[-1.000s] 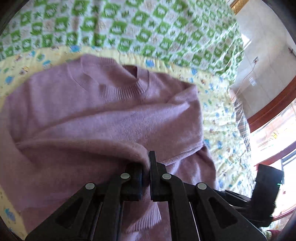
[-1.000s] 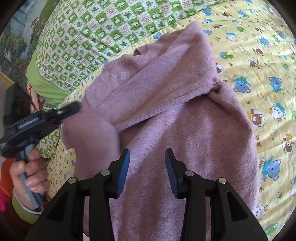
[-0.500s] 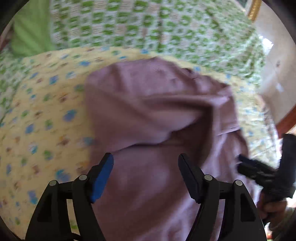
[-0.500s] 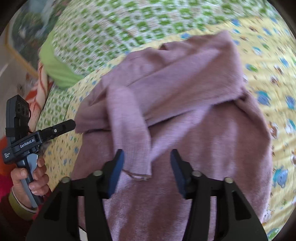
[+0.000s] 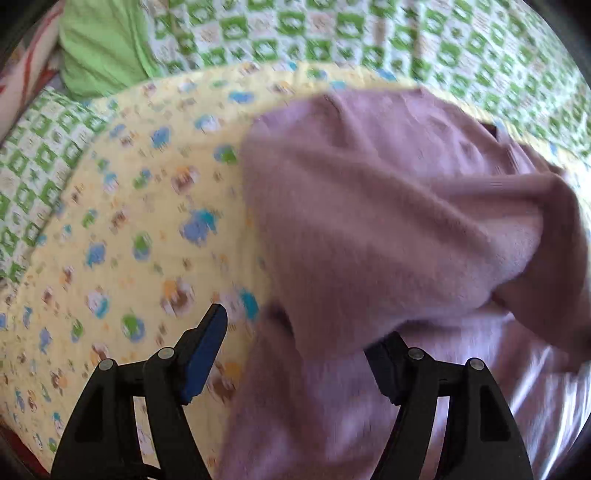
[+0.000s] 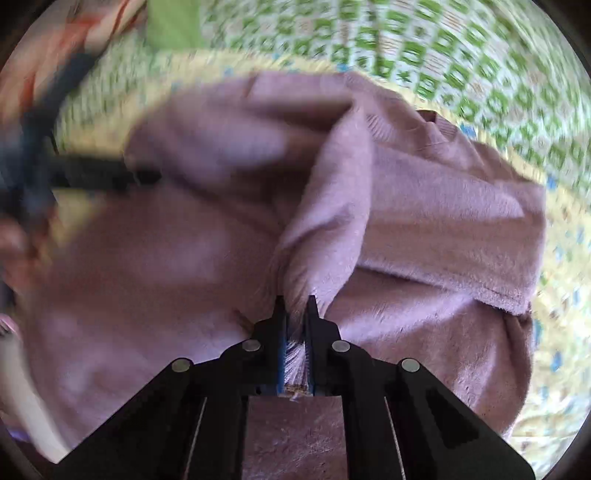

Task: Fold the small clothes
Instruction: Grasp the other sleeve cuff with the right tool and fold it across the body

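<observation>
Right gripper (image 6: 295,306) pinches the sweater (image 6: 424,229) sleeve; left gripper (image 5: 295,354) hangs open. Sleeve should be laid flat, unbunched.

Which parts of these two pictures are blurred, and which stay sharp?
Left wrist view: the yellow sheet and the sweater are smeared, the fingers sharp. Right wrist view: the left half is heavily smeared, the sleeve clearer, the right gripper crisp.

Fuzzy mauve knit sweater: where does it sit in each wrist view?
Left wrist: fuzzy mauve knit sweater fills centre and right, beyond the open left gripper.
Right wrist: sweater fills most of the frame; right gripper pinches a fold.
Shared landmark: green-and-white checked quilt along the top.
</observation>
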A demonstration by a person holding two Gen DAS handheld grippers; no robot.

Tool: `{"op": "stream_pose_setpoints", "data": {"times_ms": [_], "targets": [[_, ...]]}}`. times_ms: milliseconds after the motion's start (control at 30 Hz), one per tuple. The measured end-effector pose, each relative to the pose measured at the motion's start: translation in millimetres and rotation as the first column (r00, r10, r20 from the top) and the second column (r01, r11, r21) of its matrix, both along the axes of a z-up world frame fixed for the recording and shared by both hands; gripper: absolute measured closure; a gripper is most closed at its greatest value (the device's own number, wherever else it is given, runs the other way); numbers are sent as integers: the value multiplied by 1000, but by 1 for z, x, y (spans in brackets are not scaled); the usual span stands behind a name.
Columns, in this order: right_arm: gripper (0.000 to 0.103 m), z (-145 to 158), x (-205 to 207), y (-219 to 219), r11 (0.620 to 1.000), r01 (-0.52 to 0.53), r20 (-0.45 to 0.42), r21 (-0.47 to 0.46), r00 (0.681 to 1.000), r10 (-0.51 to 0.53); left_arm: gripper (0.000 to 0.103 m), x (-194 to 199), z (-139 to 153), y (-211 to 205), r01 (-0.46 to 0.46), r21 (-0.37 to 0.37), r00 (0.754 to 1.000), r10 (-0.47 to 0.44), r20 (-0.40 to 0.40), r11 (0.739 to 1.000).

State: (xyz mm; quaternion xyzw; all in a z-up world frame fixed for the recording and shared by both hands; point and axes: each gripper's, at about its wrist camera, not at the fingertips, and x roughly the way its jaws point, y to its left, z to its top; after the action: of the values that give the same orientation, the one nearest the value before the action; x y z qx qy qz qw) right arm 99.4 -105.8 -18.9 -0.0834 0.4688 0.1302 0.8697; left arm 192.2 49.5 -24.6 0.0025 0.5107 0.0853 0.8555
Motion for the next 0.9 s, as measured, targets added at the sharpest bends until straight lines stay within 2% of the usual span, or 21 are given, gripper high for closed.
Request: {"op": "stream_pose_setpoints", "data": {"times_ms": [33,67,100,167,233,267,333,400,500,600,667,733,800,867,900], "targets": [[94,34,8,-23,979,45,-1,201,999,-45,30,4,3,1,-20,14,1000,20,18,1000],[94,61,14,-39,935,78,7,346,996,-85,30,6,7,1,-43,25,999,43,31,999],[94,91,18,-62,865,101,14,492,992,-124,30,9,8,6,-76,32,996,74,45,997],[94,136,27,-104,730,104,45,676,982,-182,30,11,8,14,-129,27,990,127,58,991],[94,149,34,-134,680,127,49,722,971,-233,31,12,3,25,-188,25,981,186,49,982],[94,144,38,-147,671,160,28,724,965,-261,31,11,0,31,-213,1,976,212,41,977],[94,117,43,-173,671,268,-54,691,945,-322,31,10,-4,40,-239,-35,970,240,32,970],[94,82,40,-192,644,350,-144,680,925,-351,31,5,-8,47,-260,-48,965,261,24,965],[94,36,31,-200,667,427,-223,611,901,-373,31,1,-11,56,-288,-93,957,290,17,953],[94,19,41,-199,688,440,-244,577,897,-369,31,-2,-11,60,-308,-122,950,312,17,944],[94,36,48,-192,700,358,-162,618,929,-332,31,-1,-10,60,-310,-127,949,315,18,942],[94,78,53,-182,706,193,6,682,963,-269,31,0,-10,60,-310,-126,949,315,22,942],[94,117,55,-173,729,46,153,683,967,-204,31,0,-11,58,-315,-124,947,320,25,941],[94,121,65,-164,793,23,175,608,971,-163,31,0,-13,55,-317,-125,947,322,17,940],[94,113,70,-165,831,49,155,554,975,-160,31,-1,-14,54,-317,-127,947,321,11,940]]}}
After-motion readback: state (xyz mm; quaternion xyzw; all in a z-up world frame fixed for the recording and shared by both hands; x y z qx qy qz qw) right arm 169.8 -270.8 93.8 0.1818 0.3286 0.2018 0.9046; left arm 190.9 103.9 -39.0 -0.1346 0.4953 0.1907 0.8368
